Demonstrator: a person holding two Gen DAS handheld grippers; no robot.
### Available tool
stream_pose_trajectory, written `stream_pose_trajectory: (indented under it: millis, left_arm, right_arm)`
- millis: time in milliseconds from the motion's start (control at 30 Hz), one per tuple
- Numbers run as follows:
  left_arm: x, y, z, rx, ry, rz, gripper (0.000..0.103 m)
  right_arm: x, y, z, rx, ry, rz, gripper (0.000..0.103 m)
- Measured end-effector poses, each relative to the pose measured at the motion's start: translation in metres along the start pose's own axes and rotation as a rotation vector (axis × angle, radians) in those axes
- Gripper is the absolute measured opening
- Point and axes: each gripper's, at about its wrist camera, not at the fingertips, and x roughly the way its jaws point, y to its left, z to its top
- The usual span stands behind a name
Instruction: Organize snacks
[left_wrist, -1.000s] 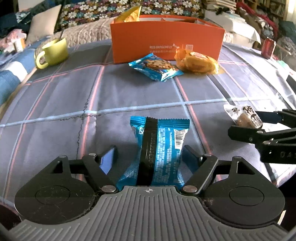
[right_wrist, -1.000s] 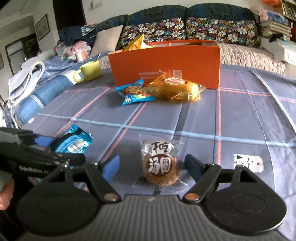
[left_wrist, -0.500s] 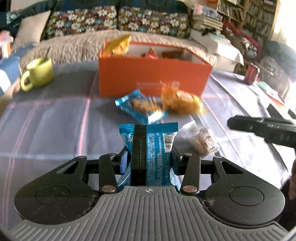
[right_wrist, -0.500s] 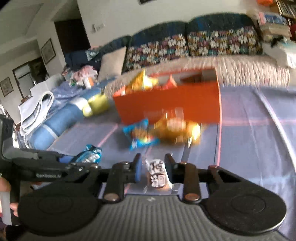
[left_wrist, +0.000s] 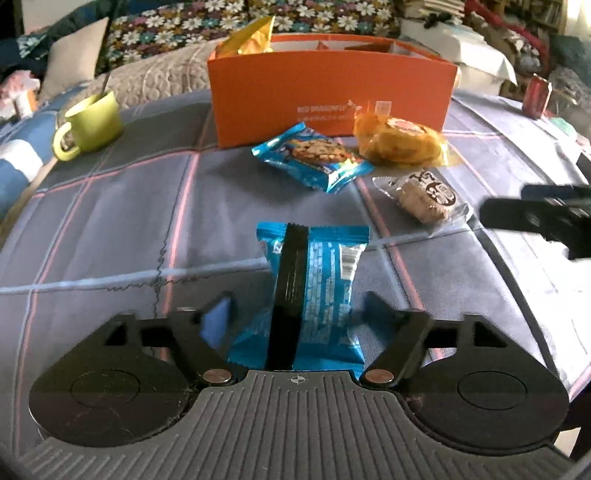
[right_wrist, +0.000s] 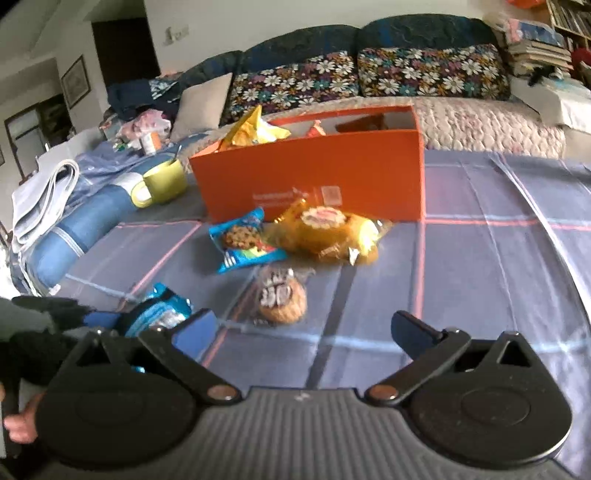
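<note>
A blue snack packet (left_wrist: 310, 291) lies on the checked cloth between the spread fingers of my open left gripper (left_wrist: 299, 306); it also shows in the right wrist view (right_wrist: 157, 314). A clear-wrapped round cookie (right_wrist: 282, 301) lies on the cloth ahead of my open, empty right gripper (right_wrist: 306, 332); it also shows in the left wrist view (left_wrist: 424, 197). A blue chocolate-chip cookie packet (left_wrist: 314, 157) and an orange-wrapped pastry (left_wrist: 400, 142) lie in front of the orange box (left_wrist: 332, 88). The box holds a yellow bag (right_wrist: 255, 133).
A green mug (left_wrist: 90, 123) with a spoon stands at the left. A red can (left_wrist: 535, 96) stands at the far right. A rolled blue bundle (right_wrist: 74, 232) lies off the left edge. A sofa with floral cushions (right_wrist: 369, 74) is behind.
Both grippers were shut on their snacks and raised half a second ago. Now both have opened; the blue packet and the round cookie lie on the cloth nearer the box.
</note>
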Motion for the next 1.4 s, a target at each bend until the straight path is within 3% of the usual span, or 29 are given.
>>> stream_pose_trajectory:
  millis: [267,333,433,600,767,867,1133,1267,1400]
  left_arm:
    - [-0.008,-0.01,0.002,0.049,-0.038,0.013,0.06]
    - [-0.009,-0.007,0.002,0.049,-0.042,0.016,0.063]
    - [-0.006,0.0,0.001,0.01,-0.019,0.0,0.063]
    - [-0.007,0.012,-0.002,-0.065,0.008,0.004,0.064]
    - [-0.007,0.019,-0.003,-0.083,0.025,0.035,0.067]
    - [-0.005,0.021,0.0,-0.086,0.024,0.044,0.067]
    - [-0.009,0.011,-0.004,-0.06,0.013,0.022,0.068]
    - [-0.01,0.003,-0.001,0.014,-0.01,0.033,0.07]
    - [-0.002,-0.004,0.008,0.105,-0.018,0.034,0.073]
  right_arm:
    - [0.033,0.028,0.016,-0.141,0.045,-0.001,0.103]
    - [0.027,0.025,0.017,-0.182,0.026,0.043,0.103]
    - [0.027,0.024,0.03,-0.348,0.02,0.136,0.103]
    - [0.059,0.033,0.054,-0.548,0.117,0.242,0.103]
    - [0.09,0.031,0.056,-0.472,0.216,0.37,0.103]
    - [0.094,0.025,0.045,-0.396,0.257,0.386,0.103]
    - [0.043,0.025,0.004,-0.21,0.205,0.317,0.103]
    - [0.032,0.028,0.005,-0.232,0.14,0.221,0.103]
    - [0.038,0.028,0.007,-0.219,0.134,0.2,0.103]
